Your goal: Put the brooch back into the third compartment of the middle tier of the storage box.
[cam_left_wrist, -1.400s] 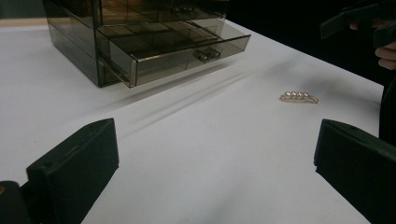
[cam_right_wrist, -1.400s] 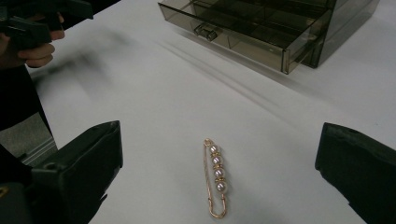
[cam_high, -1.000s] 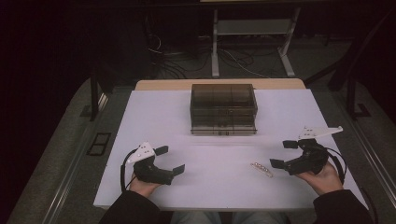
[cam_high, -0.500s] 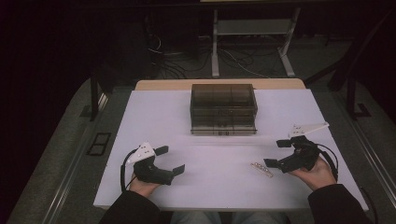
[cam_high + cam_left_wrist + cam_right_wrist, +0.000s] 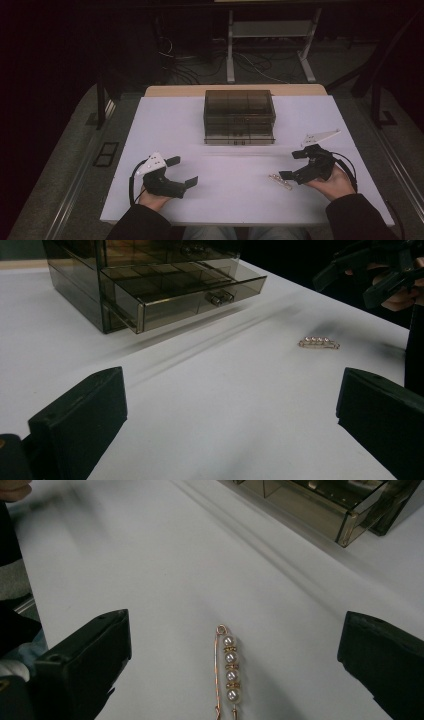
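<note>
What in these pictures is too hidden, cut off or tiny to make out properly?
- Pearl pin: in the right gripper view its near end is cut off by the bottom edge; in the high view it is too small to count the pearls.
- Drawer box: dark tinted walls hide what lies inside, in the high view.
- Open drawer: in the left gripper view the compartments are too dim to tell whether anything lies in them.

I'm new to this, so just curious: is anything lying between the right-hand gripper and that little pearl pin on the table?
Nothing visible. The right gripper is open, and the pearl pin lies on bare white table just ahead, between its jaws.
</note>
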A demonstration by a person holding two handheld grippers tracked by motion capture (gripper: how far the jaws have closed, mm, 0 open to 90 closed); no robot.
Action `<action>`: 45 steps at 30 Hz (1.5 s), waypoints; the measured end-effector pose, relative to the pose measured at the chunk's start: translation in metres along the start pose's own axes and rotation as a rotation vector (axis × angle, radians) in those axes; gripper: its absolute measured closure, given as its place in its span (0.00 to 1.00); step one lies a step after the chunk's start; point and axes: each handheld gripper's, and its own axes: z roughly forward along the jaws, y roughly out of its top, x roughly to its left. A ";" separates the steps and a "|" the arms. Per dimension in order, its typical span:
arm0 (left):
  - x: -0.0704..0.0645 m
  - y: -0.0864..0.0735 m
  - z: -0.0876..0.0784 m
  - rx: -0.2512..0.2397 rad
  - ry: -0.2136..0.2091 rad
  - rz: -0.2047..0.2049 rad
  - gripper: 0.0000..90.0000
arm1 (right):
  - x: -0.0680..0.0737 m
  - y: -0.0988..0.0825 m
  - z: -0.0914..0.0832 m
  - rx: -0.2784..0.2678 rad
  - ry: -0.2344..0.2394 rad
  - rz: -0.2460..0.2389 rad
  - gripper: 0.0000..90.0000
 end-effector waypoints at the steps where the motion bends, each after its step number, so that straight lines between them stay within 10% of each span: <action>1: 0.000 0.000 0.000 0.000 0.000 0.000 0.00 | 0.000 0.000 0.001 0.007 0.002 -0.003 0.00; 35: 0.000 0.000 0.000 0.004 0.007 0.005 0.00 | -0.004 -0.003 0.032 0.167 0.012 -0.079 0.01; 45: -0.001 0.000 0.000 0.008 0.011 0.011 0.00 | -0.004 -0.004 0.037 0.193 0.016 -0.128 0.21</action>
